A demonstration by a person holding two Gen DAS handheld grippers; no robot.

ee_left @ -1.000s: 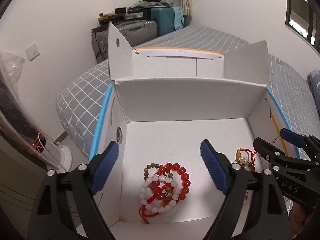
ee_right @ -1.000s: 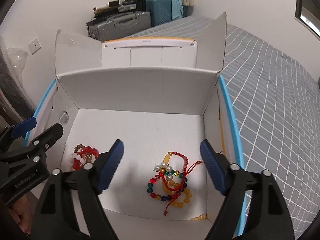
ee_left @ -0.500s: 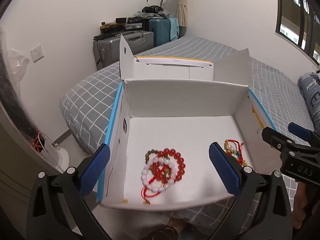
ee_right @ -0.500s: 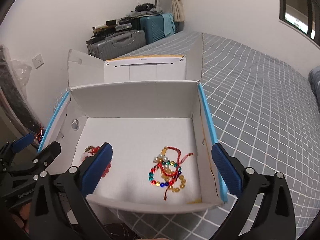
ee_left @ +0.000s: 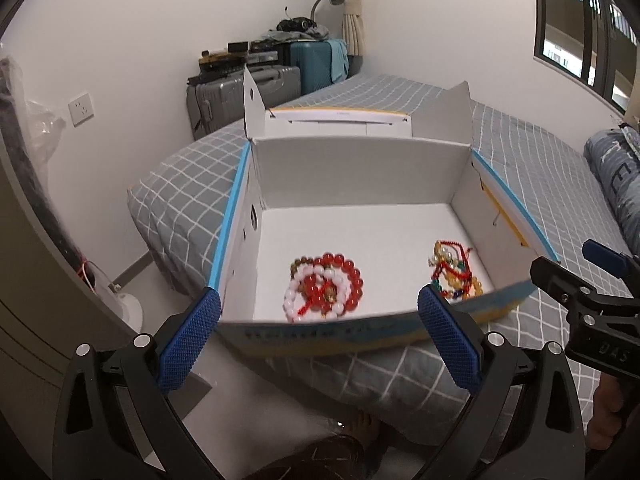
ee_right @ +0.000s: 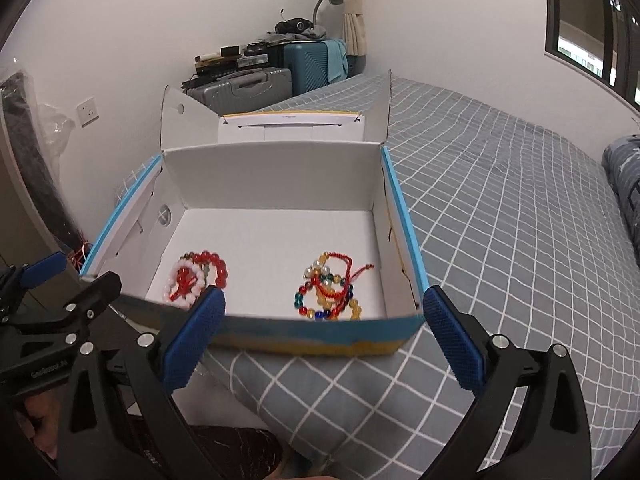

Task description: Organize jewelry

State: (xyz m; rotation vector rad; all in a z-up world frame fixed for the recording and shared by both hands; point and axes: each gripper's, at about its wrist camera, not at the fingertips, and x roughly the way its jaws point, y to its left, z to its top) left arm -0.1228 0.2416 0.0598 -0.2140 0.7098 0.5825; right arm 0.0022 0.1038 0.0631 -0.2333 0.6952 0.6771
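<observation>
The open white box [ee_left: 360,184] lies on the bed [ee_right: 500,200], long axis left to right, holding the red-and-white bracelets [ee_left: 325,287] left and the multicolored bracelets [ee_right: 329,288] right. Left gripper [ee_left: 318,338] and right gripper [ee_right: 324,340] are both spread wide and empty, just before its near wall.

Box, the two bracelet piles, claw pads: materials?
Box: white paperboard, matte, folded flaps with creases. Left pile: glossy red and milky beads, glass or stone, unclear, plus red cord. Right pile: translucent multicolour beads, red braided cord. Claw pads: blue, knurled, likely rubber.
</observation>
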